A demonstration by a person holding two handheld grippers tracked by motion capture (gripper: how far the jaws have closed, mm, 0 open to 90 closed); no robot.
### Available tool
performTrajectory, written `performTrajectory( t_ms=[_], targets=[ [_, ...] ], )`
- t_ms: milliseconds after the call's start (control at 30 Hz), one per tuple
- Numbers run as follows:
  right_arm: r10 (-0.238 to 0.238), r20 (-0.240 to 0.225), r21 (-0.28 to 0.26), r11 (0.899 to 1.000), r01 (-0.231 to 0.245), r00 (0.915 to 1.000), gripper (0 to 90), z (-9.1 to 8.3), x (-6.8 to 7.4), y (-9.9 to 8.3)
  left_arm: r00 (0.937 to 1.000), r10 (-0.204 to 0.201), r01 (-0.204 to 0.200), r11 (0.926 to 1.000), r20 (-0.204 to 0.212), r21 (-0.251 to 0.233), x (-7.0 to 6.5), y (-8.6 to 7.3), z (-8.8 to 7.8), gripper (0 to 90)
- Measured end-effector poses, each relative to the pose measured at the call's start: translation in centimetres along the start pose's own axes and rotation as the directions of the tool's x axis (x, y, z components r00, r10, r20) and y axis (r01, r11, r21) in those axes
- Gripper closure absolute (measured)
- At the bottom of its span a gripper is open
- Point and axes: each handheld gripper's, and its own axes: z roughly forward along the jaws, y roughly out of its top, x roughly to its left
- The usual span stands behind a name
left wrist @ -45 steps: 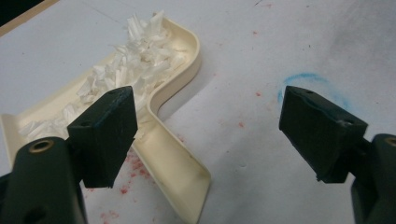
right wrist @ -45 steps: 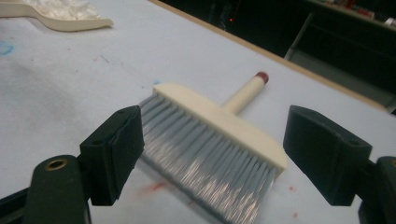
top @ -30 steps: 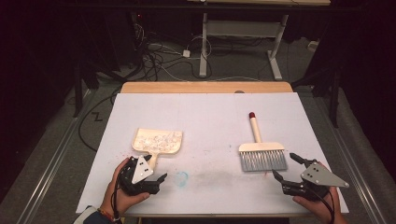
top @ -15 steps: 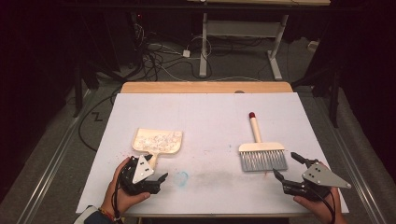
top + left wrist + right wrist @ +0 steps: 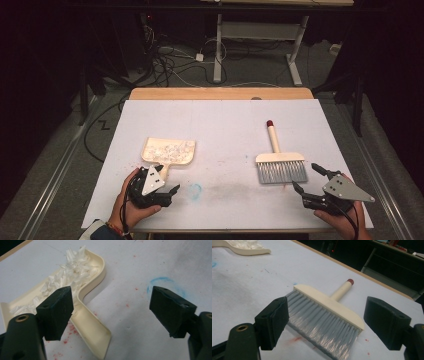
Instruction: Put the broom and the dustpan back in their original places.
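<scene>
Nothing much has shifted since a moment ago: both my hands rest at the near edge of the worktop (image 5: pixel 220 115) as before. My left claw (image 5: pixel 169 192) is wide open and empty, its jaws apart just beside the dustpan's handle. My right claw (image 5: pixel 306 179) is spread just as wide, holding nothing, aimed at the bristles of the brush (image 5: pixel 280 162).

Farther out, the dustpan (image 5: pixel 169 151) lies flat on the left, already heaped with white shreds (image 5: pixel 67 272); a blue smear (image 5: pixel 194 189) marks the sheet near it. The brush lies flat on the right, well apart, handle pointing away.

I judge the sweeping done and both tools set down. Next I would close on the dustpan's handle, keeping it level so the shreds stay in.
</scene>
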Motion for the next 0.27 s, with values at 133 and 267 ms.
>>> performTrajectory(
  t_ms=[133, 267],
  targets=[
    [0.003, 0.003, 0.004, 1.000, -0.003, 1.0000, 20.8, -0.04, -0.18, -0.16, 1.0000, 0.003, -0.003, 1.0000, 0.002, 0.004, 0.04, 0.16, 0.24, 18.2],
    [0.004, 0.009, 0.007, 1.000, -0.004, 0.9999, 20.8, -0.10, -0.33, -0.25, 0.9999, 0.014, -0.014, 0.9999, -0.001, -0.001, 0.07, 0.31, 0.40, 18.2]
  ],
)
